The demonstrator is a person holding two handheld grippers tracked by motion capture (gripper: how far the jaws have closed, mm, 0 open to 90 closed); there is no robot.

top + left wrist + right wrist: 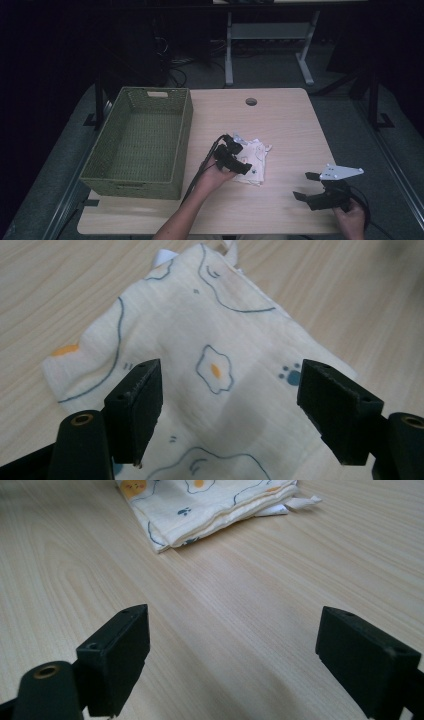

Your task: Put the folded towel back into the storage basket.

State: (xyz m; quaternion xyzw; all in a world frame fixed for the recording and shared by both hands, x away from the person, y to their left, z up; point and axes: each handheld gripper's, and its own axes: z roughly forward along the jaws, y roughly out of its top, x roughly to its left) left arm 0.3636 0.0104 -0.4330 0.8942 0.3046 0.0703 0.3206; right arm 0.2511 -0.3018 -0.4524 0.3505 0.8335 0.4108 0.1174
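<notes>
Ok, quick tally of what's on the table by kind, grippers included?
Basket: 1
Folded cloth: 1
Grippers: 2, the left gripper open over the cloth, the right gripper open over bare table
Total: 4

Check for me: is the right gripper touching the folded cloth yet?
Apart. The right gripper view shows the open right gripper with a stretch of bare table between its jaws and the folded cloth.
</notes>
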